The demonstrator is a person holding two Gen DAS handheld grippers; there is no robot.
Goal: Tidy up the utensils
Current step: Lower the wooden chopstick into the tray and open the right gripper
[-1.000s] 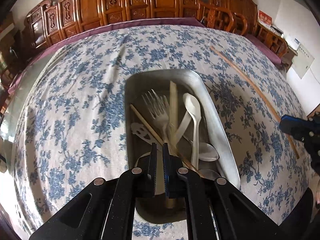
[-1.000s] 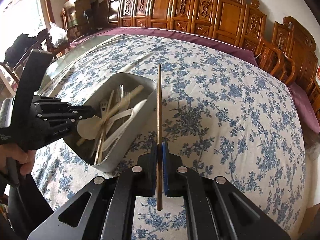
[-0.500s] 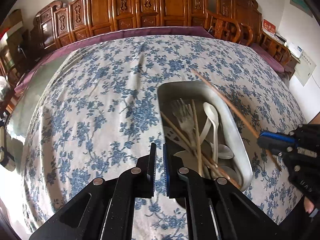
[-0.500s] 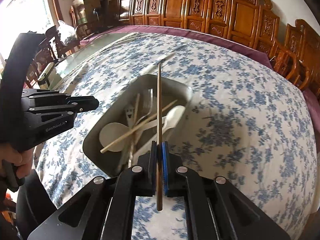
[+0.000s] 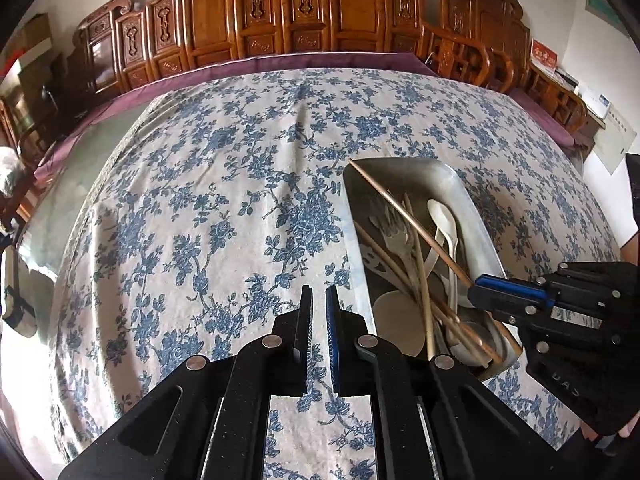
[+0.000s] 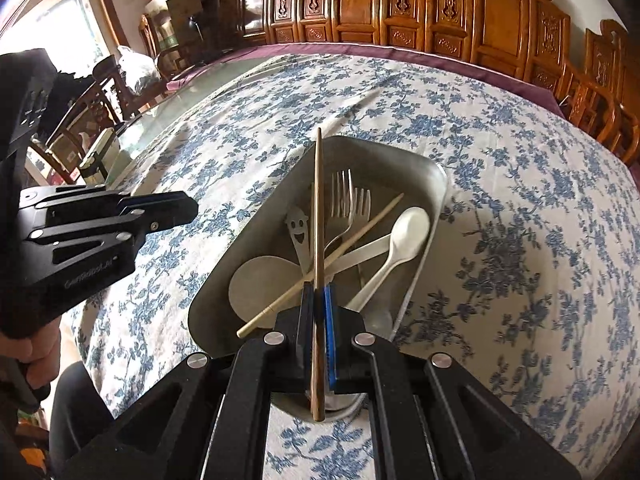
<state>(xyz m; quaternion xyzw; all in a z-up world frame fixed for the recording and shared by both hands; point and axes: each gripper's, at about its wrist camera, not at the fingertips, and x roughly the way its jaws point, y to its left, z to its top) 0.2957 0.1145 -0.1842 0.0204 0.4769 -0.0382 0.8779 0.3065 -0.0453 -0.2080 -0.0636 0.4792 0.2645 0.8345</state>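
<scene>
- The right gripper (image 6: 319, 300) is clamped tight on a brown chopstick (image 6: 318, 208), its black and blue pads pressed against the stick's lower part, with a short stub of the stick poking out behind them toward the camera.
- From the pads the chopstick runs straight ahead over the metal tray (image 6: 434, 184), and its far tip reaches about to the tray's far rim (whether it touches the rim or anything under it, I cannot tell).
- In the left wrist view the same chopstick (image 5: 404, 218) slants across the tray (image 5: 476, 216) from its far left corner down to the right gripper (image 5: 478, 284), which comes in from the right edge.
- Lying in the tray under the held stick are two metal forks (image 6: 348, 200), a small metal utensil with a smiling face cut into it (image 6: 298, 228), a white plastic spoon (image 6: 404, 236), a round pale disc (image 6: 260, 284) and a light bamboo chopstick (image 6: 340, 252) set crosswise.
- The left gripper (image 5: 319, 300) is all but shut, only a thin gap showing between its pads, and it holds nothing.
- It hangs over the blue-flowered tablecloth (image 5: 208, 208) on the worktop, just beside the tray's left wall and apart from it.
- In the right wrist view the left gripper (image 6: 192, 208) sits to the left of the tray, with a person's hand (image 6: 36, 356) wrapped round its handle.
- Carved wooden chairs (image 6: 448, 4) line the far side of the worktop.
</scene>
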